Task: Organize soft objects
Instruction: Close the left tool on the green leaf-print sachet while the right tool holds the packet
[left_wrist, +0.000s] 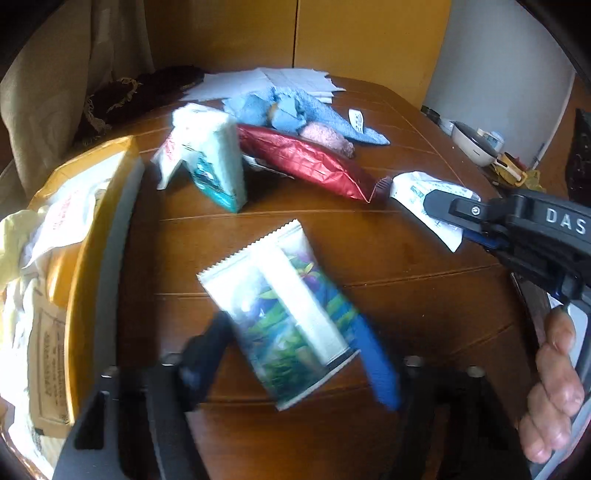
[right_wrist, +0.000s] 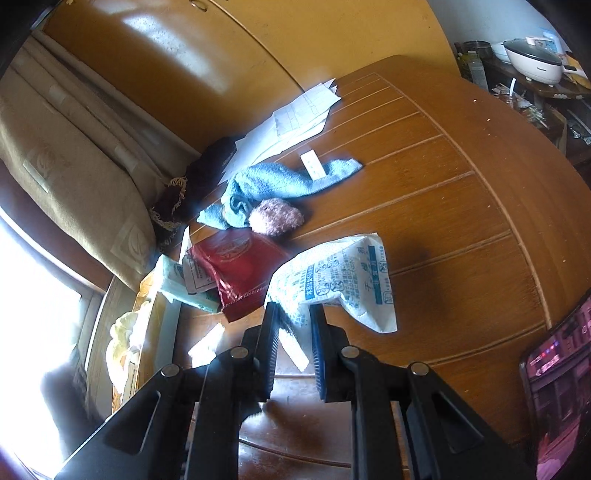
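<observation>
A green floral packet (left_wrist: 284, 317) lies on the wooden table (left_wrist: 406, 295) between the fingers of my left gripper (left_wrist: 291, 339). The black finger (left_wrist: 210, 343) and the blue pad (left_wrist: 373, 365) press on its two sides, and all of this is blurred. My right gripper (right_wrist: 293, 310) is shut on a corner of a white packet with blue print (right_wrist: 332, 280), which hangs from its tips. The left wrist view shows that gripper (left_wrist: 432, 201) at the right with the white packet (left_wrist: 417, 188). Beyond lie a red foil bag (left_wrist: 310, 162), a blue towel (left_wrist: 295, 107) and a pink plush (left_wrist: 328, 138).
A yellow box (left_wrist: 96, 221) with bags inside stands at the table's left edge. A white and teal pack (left_wrist: 210, 155) stands upright near it. Papers (left_wrist: 266, 83) lie at the back. A hand (left_wrist: 554, 387) holds the right gripper. A lit screen (right_wrist: 557, 369) is at the right.
</observation>
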